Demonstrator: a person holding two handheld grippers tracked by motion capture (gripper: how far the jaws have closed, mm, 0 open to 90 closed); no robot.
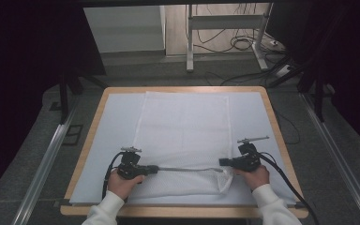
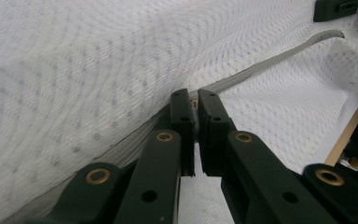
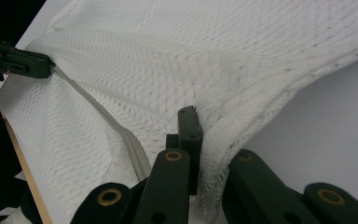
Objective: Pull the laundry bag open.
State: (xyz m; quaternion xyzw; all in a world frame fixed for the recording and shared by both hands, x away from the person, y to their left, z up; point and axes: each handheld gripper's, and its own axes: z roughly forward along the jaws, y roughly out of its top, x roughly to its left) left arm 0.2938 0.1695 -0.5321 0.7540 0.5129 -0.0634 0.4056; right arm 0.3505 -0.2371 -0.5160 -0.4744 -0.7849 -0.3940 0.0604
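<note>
ok, white mesh zippered laundry bag flat on counter, grey zipper running straight between grippers: left gripper fingers clamped on its end, right gripper fingers clamped on bag's near corner.

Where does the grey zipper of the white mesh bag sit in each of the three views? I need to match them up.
High view: the zipper runs level across the bag's near end, between the left gripper and the right gripper.
Left gripper view: it rises from the shut jaws to the upper right.
Right gripper view: it slants from upper left down toward the jaws.
Shared landmark: the table's wooden edge.
</note>
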